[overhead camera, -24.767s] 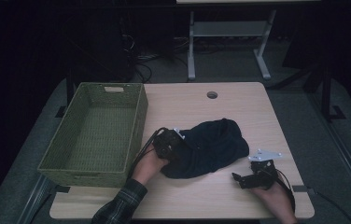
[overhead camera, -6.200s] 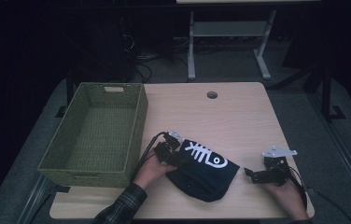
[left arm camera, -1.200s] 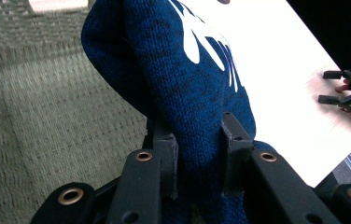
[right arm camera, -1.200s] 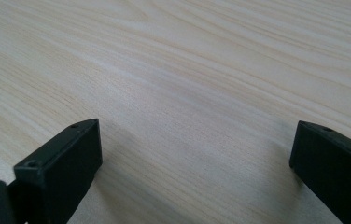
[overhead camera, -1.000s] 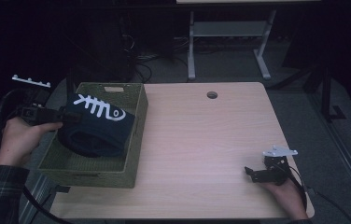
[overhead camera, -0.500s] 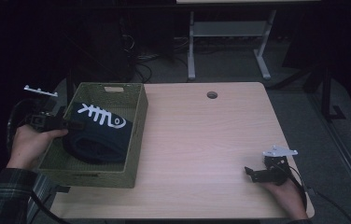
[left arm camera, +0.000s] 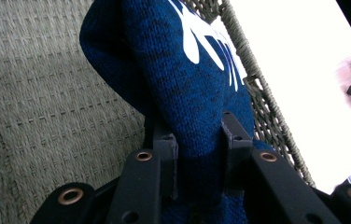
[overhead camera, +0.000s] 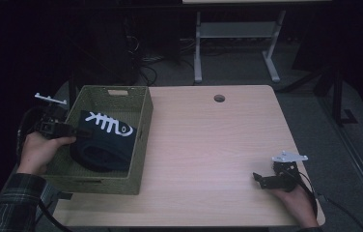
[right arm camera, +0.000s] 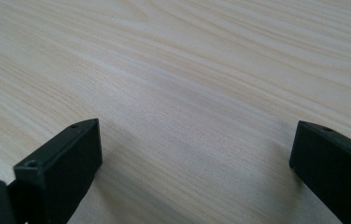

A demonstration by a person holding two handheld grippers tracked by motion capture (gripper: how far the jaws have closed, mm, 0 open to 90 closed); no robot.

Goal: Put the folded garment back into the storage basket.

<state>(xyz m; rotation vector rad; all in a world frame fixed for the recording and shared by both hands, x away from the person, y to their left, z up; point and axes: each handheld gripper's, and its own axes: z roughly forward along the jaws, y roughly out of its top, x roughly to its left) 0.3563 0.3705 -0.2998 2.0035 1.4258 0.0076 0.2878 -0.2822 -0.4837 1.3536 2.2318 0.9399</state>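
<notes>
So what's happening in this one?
A person is putting a folded dark blue sweater with a white fishbone print into the woven green basket at the table's left. The left gripper is clamped on the sweater's edge inside the basket. The right gripper rests open on the bare wooden table, holding nothing.

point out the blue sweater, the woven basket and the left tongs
blue sweater point(overhead camera: 106, 145), high view, on the dark knit below the white print
woven basket point(overhead camera: 143, 130), high view, on its right wall
left tongs point(left arm camera: 197, 144), left gripper view, midway between the tips clamped on the sweater
</notes>
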